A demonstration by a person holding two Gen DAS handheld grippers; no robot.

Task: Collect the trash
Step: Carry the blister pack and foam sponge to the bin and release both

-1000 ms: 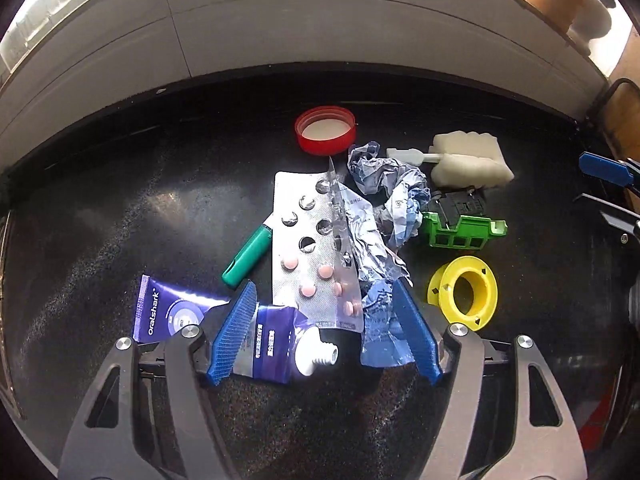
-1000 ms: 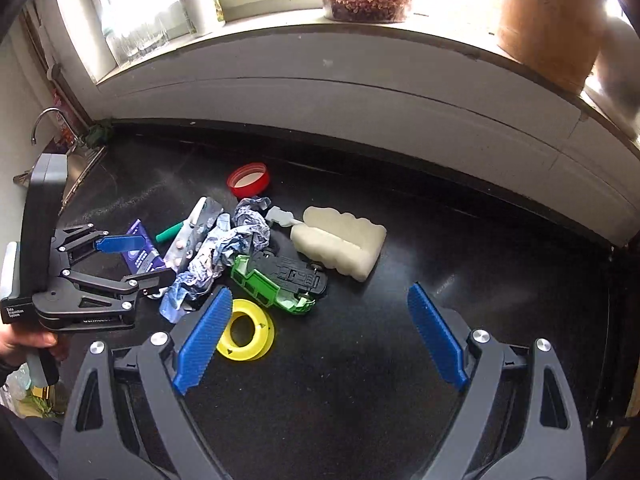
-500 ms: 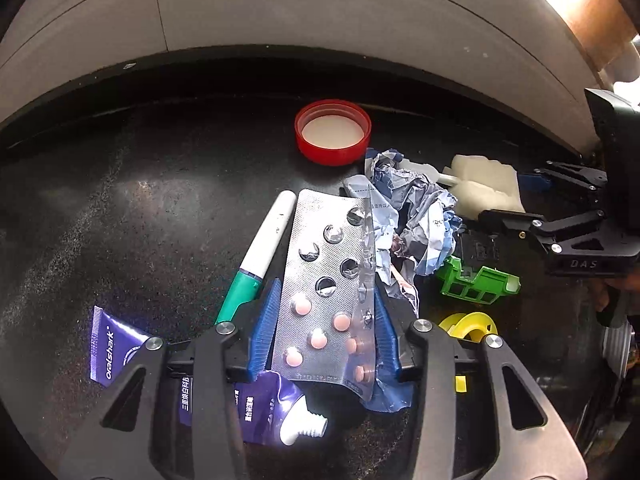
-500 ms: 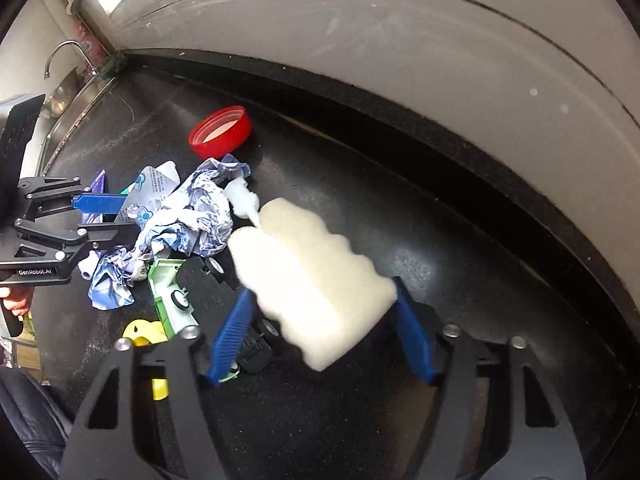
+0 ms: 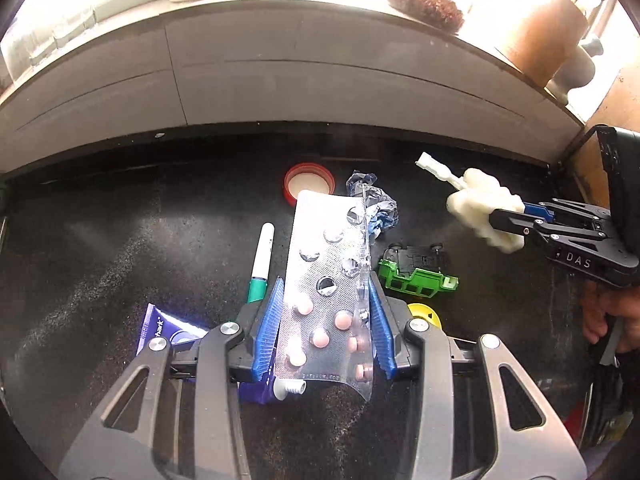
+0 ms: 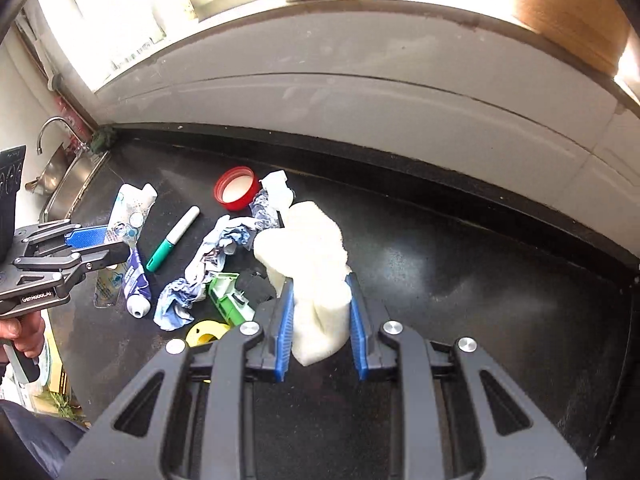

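Now both grippers have closed on something, where a second ago both stood wide open over the pile. The left gripper (image 5: 325, 324) has its blue pads pressed against the two long edges of the blister pack (image 5: 326, 280), and its jaws are closing a touch more; the pack has come up off the counter (image 5: 120, 240), its far end standing out toward the red lid (image 5: 309, 184). The right gripper (image 6: 320, 320) is squeezed almost fully shut on the sponge (image 6: 308, 268), which bulges out above the pads and is also clear of the surface, lifted from where it lay beside the toy car (image 5: 416, 268).

Left near the counter's middle are the toothpaste tube (image 6: 134, 280), marker (image 6: 173, 238), crumpled paper (image 6: 208, 264), yellow spool (image 6: 206, 332), lid and car. So two pieces look secured and ready to carry off. No bin shows in either view, so where they go I cannot tell.
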